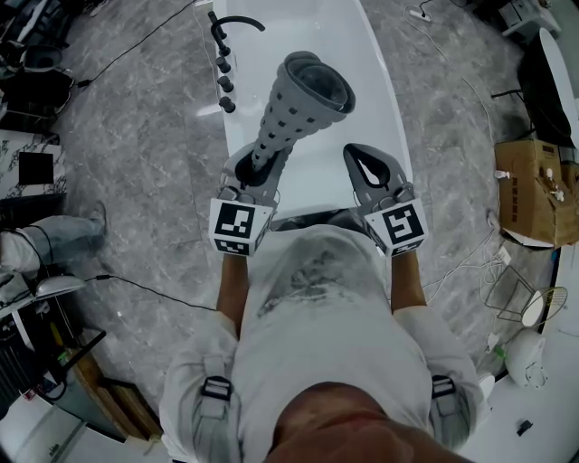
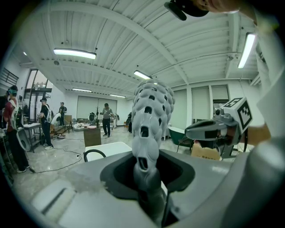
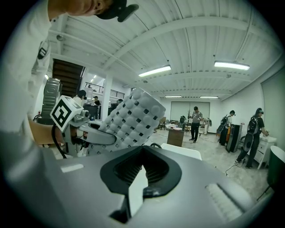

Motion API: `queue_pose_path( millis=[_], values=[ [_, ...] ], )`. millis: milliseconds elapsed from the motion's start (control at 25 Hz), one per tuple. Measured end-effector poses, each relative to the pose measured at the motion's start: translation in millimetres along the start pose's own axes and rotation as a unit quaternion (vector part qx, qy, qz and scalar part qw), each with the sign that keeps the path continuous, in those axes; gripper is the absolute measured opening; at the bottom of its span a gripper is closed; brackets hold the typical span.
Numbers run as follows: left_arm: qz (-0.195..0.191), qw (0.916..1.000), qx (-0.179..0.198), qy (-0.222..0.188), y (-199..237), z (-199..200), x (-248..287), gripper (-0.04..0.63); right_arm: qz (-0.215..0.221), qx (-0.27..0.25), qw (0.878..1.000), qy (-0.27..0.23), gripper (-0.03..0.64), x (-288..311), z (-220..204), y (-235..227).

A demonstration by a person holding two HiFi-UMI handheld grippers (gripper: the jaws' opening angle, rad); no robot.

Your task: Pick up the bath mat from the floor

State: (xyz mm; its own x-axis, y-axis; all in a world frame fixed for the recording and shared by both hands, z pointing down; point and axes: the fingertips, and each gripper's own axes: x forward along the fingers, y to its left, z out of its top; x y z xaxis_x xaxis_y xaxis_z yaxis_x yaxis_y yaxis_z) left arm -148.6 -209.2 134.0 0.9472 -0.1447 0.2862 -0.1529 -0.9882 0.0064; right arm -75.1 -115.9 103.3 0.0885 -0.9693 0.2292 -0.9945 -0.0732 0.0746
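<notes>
Grey marbled floor [image 1: 145, 136] spreads all round me in the head view, with a white counter [image 1: 317, 36] carrying a black tap [image 1: 237, 23] straight ahead. My left gripper [image 1: 258, 170] is clamped on the narrow near end of the rolled grey bath mat [image 1: 294, 108], which is clear of the floor and held over the counter. The roll's long axis runs from my gripper away to the far right, with its wide open mouth at the far end. My right gripper [image 1: 369, 167] sits just beside it, tips together, holding nothing.

Left gripper view: the perforated roll [image 2: 149, 120] rises from between my jaws, which pinch its squeezed lower end, and points up and away.

Right gripper view: my jaws are closed and empty, and the mat [image 3: 133, 118] lies to the left, slanting up to the right.

I judge the lift done. The next move calls for a firm left grip, as the roll looks top-heavy, perhaps with right-side support.
</notes>
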Motion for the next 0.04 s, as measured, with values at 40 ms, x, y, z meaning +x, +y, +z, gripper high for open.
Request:
queue_pose_path(
  millis=[40],
  values=[
    [0.000, 1.0000, 0.002, 0.001, 0.2, 0.1, 2.6, 0.120, 0.000, 0.000, 1.000, 0.001, 0.002, 1.0, -0.2, -2.3]
  ],
)
